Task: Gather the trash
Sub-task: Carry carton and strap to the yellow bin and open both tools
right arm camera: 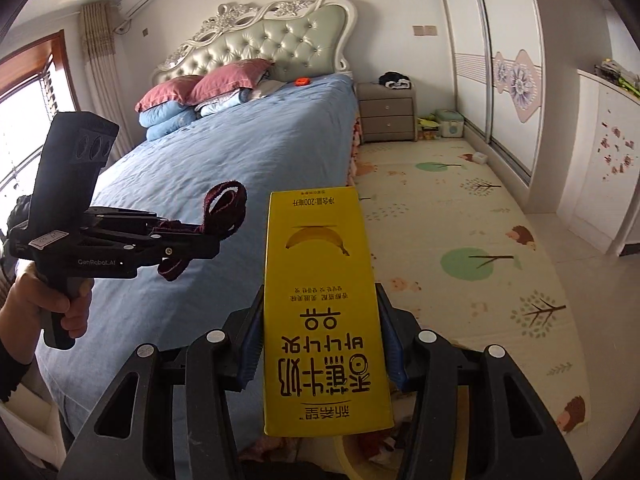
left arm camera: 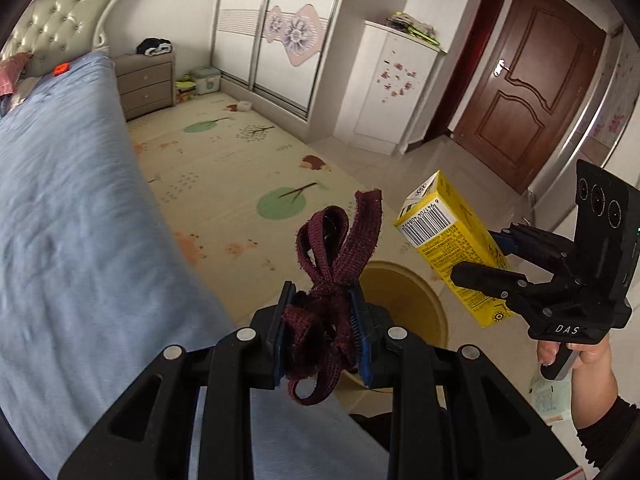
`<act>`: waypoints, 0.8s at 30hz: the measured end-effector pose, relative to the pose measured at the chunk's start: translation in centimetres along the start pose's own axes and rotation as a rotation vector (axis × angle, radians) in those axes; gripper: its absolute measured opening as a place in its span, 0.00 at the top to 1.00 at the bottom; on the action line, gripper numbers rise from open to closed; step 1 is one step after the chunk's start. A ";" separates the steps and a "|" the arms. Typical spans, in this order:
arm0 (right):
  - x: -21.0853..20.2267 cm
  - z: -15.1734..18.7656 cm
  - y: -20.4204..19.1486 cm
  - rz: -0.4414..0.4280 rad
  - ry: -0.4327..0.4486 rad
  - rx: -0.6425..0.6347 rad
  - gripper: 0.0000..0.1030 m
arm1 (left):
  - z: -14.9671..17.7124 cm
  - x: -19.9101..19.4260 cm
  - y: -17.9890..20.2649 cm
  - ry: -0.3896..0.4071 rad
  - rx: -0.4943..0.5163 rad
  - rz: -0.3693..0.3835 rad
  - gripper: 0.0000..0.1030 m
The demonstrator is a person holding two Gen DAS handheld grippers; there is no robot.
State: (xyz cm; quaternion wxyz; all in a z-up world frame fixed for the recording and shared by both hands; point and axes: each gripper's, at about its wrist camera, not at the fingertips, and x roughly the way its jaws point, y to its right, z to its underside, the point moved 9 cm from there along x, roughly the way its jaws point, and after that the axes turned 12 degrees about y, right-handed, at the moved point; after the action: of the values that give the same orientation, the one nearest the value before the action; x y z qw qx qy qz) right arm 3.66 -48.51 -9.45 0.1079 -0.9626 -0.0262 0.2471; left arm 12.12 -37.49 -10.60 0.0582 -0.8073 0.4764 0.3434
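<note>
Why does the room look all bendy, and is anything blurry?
Left wrist view: the round lens curves the door and blurs the near bed; the strap stays sharp. Right wrist view: the wardrobe bows, the window glares white, the yellow carton is crisp.

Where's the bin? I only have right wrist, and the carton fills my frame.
Observer: The left wrist view shows a yellow bin on the floor, just past the left claw.
Operator: Is the left grip solid?
Observer: It's shut on the knot of the maroon strap, and the loops stick out beyond the pads.
Operator: Is the carton over the bin?
Observer: Not clearly. In that view the banana milk carton hangs to the right of the bin's rim.
</note>
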 end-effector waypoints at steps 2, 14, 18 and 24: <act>-1.7 1.1 2.2 0.042 -0.008 0.024 0.53 | 1.0 2.1 2.8 -0.055 -0.030 0.056 0.73; -6.3 7.9 11.7 0.157 -0.070 0.186 0.52 | 5.9 12.3 11.0 -0.278 -0.072 0.153 0.73; -6.3 9.9 13.0 0.164 -0.090 0.223 0.52 | 6.9 14.4 11.7 -0.316 -0.091 0.154 0.73; -5.2 11.8 14.2 0.186 -0.134 0.237 0.41 | 8.5 16.7 10.0 -0.380 -0.187 0.105 0.39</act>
State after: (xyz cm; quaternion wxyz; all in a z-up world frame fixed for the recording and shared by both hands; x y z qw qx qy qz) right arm -6.56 -60.63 -20.21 0.1956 -0.9228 0.0851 0.3209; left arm 5.01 -51.51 -24.87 0.0537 -0.7040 0.4644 0.5345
